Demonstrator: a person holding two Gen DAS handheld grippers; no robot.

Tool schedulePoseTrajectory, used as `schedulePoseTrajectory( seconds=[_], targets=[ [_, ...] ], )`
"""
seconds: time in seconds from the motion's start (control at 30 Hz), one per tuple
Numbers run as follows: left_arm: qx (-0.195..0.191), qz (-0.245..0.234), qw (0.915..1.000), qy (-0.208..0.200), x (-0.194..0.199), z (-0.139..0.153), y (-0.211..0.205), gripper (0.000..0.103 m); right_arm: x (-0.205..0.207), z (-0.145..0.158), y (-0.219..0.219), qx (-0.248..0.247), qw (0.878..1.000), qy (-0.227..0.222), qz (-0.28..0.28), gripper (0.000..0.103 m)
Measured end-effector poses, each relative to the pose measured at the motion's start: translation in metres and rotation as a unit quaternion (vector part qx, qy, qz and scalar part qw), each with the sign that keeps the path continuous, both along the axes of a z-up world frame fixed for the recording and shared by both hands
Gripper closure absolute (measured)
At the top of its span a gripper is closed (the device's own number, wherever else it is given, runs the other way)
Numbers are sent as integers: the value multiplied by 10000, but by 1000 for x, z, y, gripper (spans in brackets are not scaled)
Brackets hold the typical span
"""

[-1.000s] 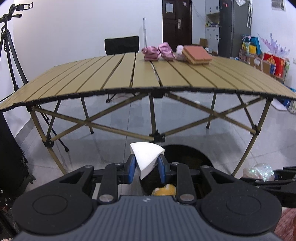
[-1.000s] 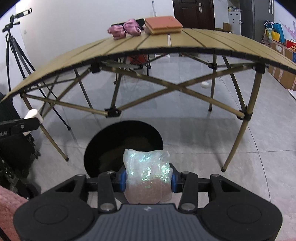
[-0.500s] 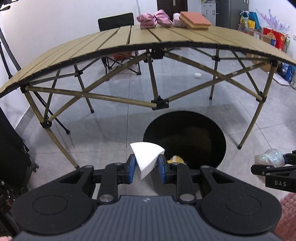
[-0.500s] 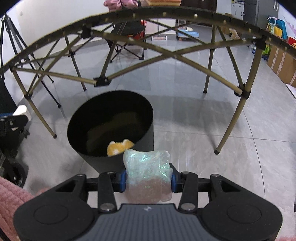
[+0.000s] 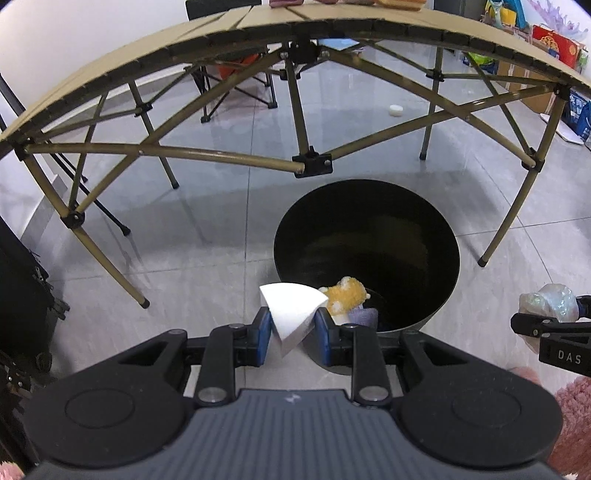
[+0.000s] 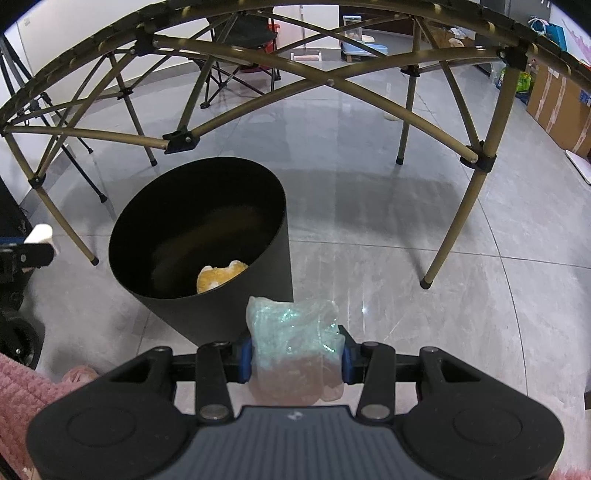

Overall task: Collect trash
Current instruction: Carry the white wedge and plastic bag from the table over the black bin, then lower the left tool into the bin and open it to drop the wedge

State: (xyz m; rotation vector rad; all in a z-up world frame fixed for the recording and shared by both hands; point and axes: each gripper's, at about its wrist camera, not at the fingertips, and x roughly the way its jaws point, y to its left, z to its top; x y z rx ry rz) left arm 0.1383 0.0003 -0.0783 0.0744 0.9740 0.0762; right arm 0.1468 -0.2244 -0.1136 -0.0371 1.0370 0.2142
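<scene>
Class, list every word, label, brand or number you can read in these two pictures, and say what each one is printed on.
"DAS": white letters on the black body of the right gripper, seen at the edge of the left wrist view.
Print on the coloured boxes behind the table: too small and blurred to read.
Blue bag at the right edge: characters cut off, unreadable.
Right wrist view: no readable text.

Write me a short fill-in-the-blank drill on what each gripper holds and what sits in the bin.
1. The left gripper is shut on a folded piece of ____ paper.
2. The right gripper is shut on a crumpled, shiny ____ wrapper.
3. The black bin stands on the ____, in front of the folding table.
4. An ____ fuzzy item lies in the bin.

Missing words: white; plastic; floor; orange
</scene>
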Motion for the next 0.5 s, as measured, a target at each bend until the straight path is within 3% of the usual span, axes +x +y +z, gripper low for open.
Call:
schedulePoseTrajectory(
  seconds=[0.5],
  targets=[
    [-283,263,9982,462,44,-4,-21,77,22,-5,-19,-102,9992,-31,-373,61]
  ],
)
